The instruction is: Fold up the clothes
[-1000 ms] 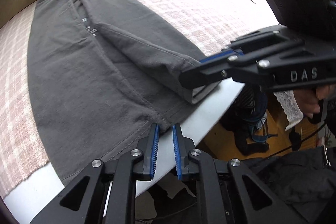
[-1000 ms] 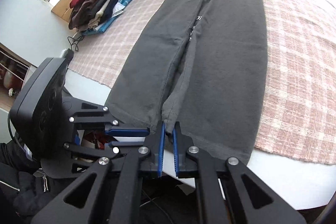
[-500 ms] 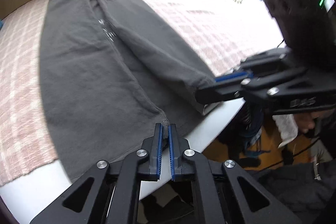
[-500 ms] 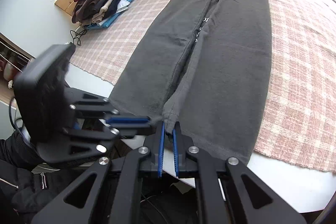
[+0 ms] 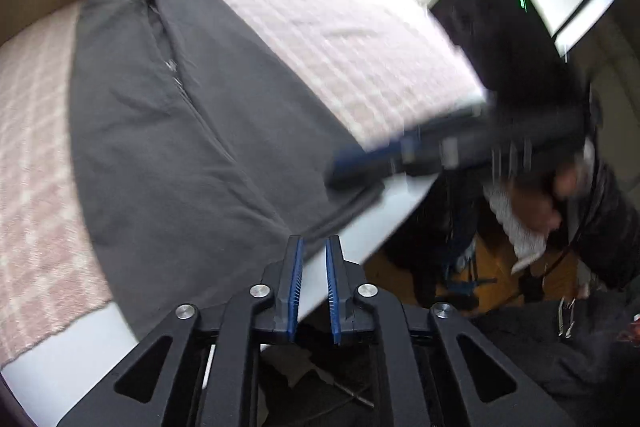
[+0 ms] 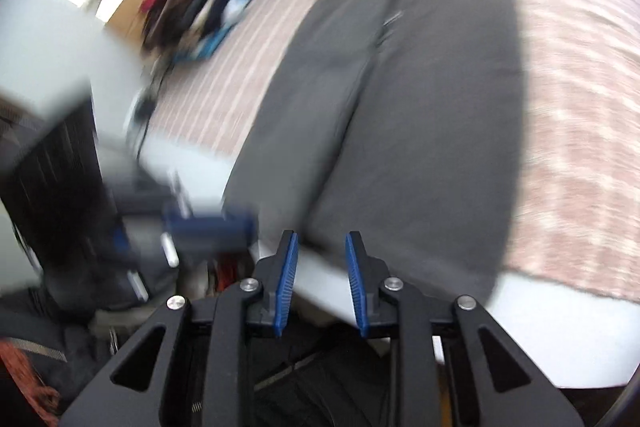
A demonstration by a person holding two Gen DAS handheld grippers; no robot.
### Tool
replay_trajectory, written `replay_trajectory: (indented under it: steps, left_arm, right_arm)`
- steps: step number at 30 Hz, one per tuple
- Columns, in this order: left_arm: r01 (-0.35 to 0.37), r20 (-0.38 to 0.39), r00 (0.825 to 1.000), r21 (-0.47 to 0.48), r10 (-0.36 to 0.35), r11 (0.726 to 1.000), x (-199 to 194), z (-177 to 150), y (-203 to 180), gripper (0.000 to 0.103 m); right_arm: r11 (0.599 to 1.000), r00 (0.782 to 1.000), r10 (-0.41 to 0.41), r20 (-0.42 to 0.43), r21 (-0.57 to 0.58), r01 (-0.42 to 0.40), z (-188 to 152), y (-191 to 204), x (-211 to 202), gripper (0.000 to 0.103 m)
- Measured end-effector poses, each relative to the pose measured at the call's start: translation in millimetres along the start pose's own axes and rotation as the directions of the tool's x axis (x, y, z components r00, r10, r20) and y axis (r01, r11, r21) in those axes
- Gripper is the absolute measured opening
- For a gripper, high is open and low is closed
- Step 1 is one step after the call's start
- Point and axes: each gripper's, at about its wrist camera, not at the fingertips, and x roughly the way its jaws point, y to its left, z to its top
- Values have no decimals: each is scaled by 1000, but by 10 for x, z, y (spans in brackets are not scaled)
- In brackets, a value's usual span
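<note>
Both the left gripper (image 5: 313, 247) and right gripper (image 6: 320, 241) have just been opening, nothing between them (blurry though). Regrip the grey trousers (image 6: 420, 107) squarely at the hem.

Dark grey trousers (image 5: 168, 131) laid flat and lengthwise on the pink plaid cover (image 5: 360, 59), legs side by side and touching along the inseam. Waistband at the far end by the window, hems at the near table edge, just reaching the bare white strip (image 6: 560, 323). Small pale print near the inseam (too blurred to read). Fabric smooth, few wrinkles.
</note>
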Motion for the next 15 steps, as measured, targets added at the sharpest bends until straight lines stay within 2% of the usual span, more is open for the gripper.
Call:
replay_trajectory:
  steps: [1, 3, 6, 9, 12, 15]
  left_arm:
    - [-3, -26, 1000, 32, 4, 999, 39, -32, -55, 11]
    - [-12, -27, 1000, 62, 14, 998, -15, -128, -77, 16]
    - [-39, -23, 999, -11, 38, 999, -187, -252, 134, 15]
    - [-99, -12, 995, -111, 99, 989, -313, -312, 452, 15]
    - [-181, -13, 983, -204, 183, 962, -361, -348, 726, 15]
    - [-225, -24, 974, -278, 227, 934, -398, -382, 913, 19]
  right_arm:
    - [1000, 1000, -6, 21, 10, 5, 26, -35, -36, 25]
    - [1000, 999, -5, 38, -19, 5, 66, 9, -24, 25]
    - [996, 999, -1, 44, -85, 5, 100, 185, 148, 25]
    - [990, 1000, -16, 22, -143, 19, 108, 367, 423, 25]
    - [984, 995, -90, -49, -160, 81, 48, 421, 631, 23]
    - [984, 990, -116, -79, -148, 104, -29, 389, 543, 22]
